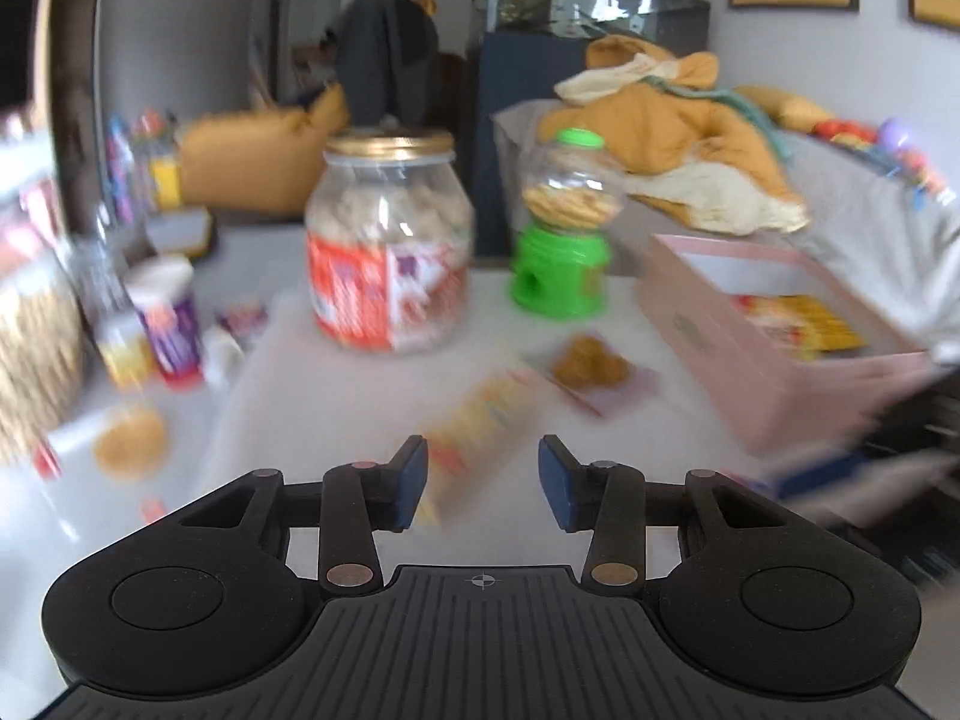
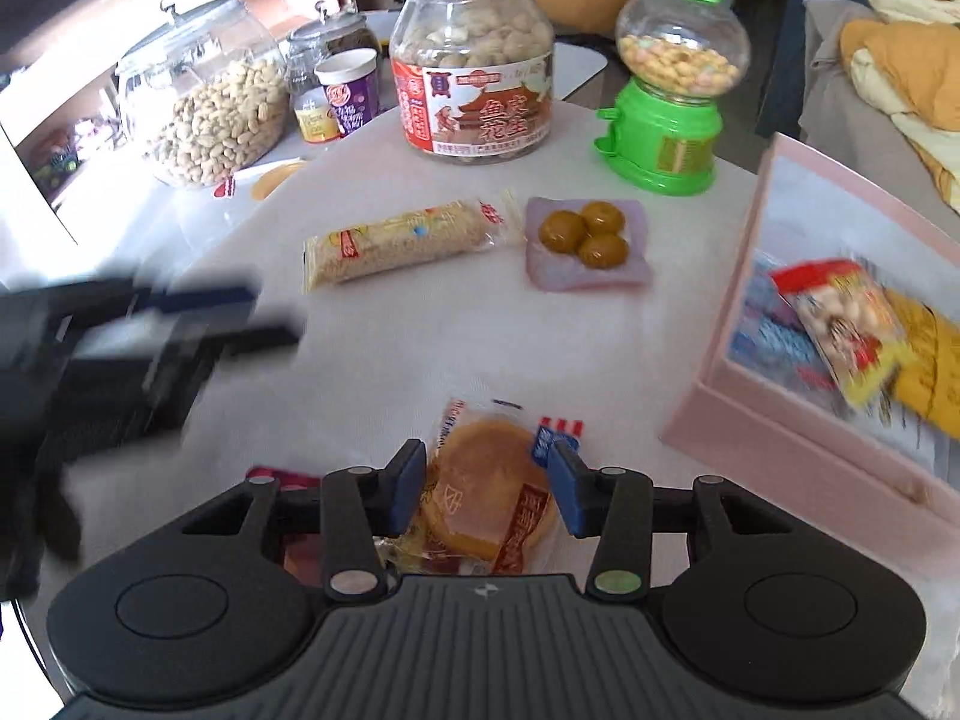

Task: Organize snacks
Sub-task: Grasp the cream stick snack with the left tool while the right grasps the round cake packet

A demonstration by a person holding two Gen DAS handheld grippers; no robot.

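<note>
The right gripper (image 2: 486, 489) sits low over the near edge of the white surface (image 2: 372, 354), its blue-padded fingers (image 2: 405, 489) apart on either side of a wrapped round cake (image 2: 489, 489) that lies flat between them; whether the pads touch the wrapper cannot be told. The left gripper (image 1: 483, 483) hovers above the surface with its fingers spread and nothing between them; in the right wrist view it shows as a dark blur at the left edge (image 2: 150, 330). Toward the middle of the surface lie a long wrapped cracker bar (image 2: 411, 240) and, just beside it, a clear pack of three round brown sweets (image 2: 585, 234). At the right edge stands an open pink box (image 2: 798, 450) holding a red-and-yellow snack packet (image 2: 846, 324). Along the far edge stand a gold-lidded peanut jar (image 2: 471, 60), a green candy dispenser (image 2: 672, 90) and a big glass jar of peanuts (image 2: 204, 96).
</note>
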